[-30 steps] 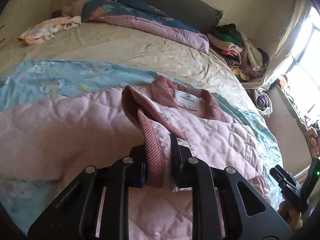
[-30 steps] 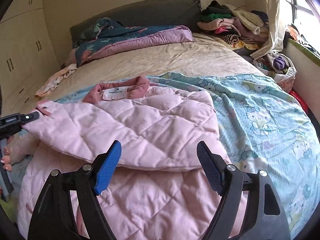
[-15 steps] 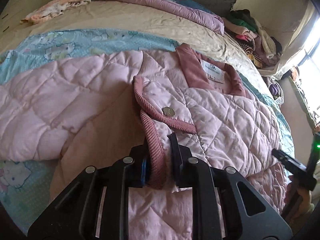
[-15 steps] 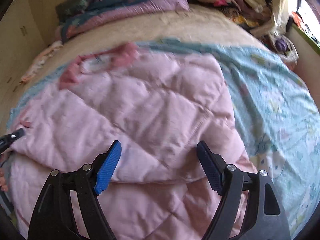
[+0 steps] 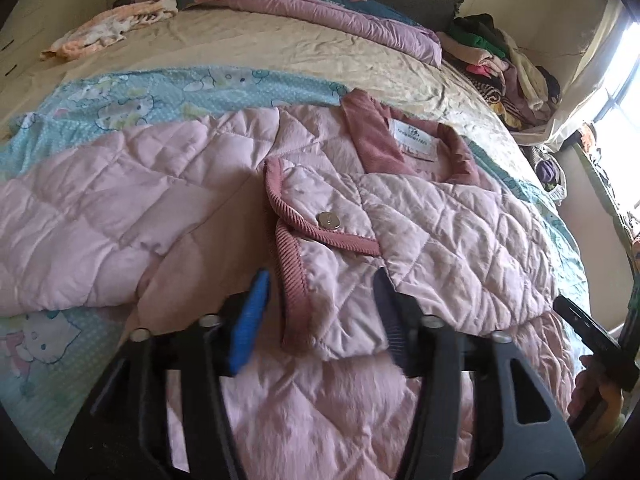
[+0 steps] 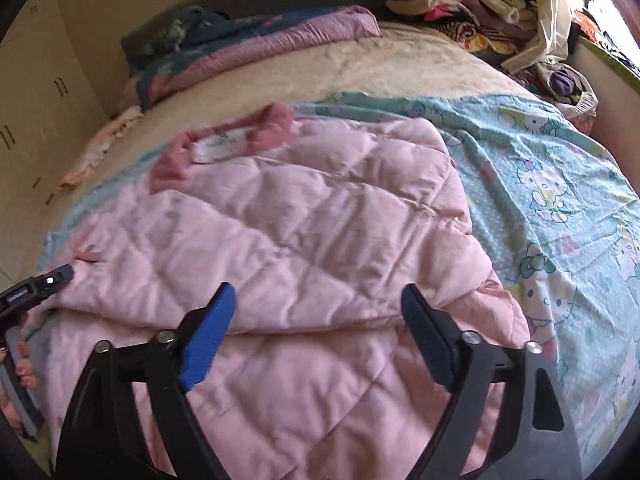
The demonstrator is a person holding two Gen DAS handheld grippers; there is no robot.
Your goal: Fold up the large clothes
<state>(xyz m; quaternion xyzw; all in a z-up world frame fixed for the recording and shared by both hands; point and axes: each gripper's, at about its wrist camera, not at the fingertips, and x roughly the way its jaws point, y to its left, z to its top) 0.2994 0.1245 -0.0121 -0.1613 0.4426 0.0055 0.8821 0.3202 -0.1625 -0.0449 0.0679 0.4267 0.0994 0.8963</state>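
Note:
A pink quilted jacket (image 5: pixel 460 232) with a dusty-rose collar and a white label lies spread on the bed, front up. One sleeve is folded across its front, and the rose-trimmed cuff (image 5: pixel 320 248) with a metal snap rests on the jacket. My left gripper (image 5: pixel 320 280) straddles that cuff end; its jaws are opening and the pads stand clear of the fabric. In the right wrist view my right gripper (image 6: pixel 318 292) hovers over the jacket (image 6: pixel 320 220) near its folded edge, its jaws still opening and gripping nothing. The left gripper's tip (image 6: pixel 36 284) shows at that view's left edge.
A light blue cartoon-cat sheet (image 6: pixel 560 184) covers the near half of the bed and a beige spread (image 5: pixel 280 52) the far half. A folded purple quilt (image 5: pixel 340 12) lies at the head. A clothes pile (image 5: pixel 500 64) fills the far right corner. A small pale garment (image 5: pixel 112 32) lies far left.
The left gripper has let go of the rose cuff and its jaws have parted. The sleeve has come down flat onto the jacket front. The right gripper's jaws stand a little wider.

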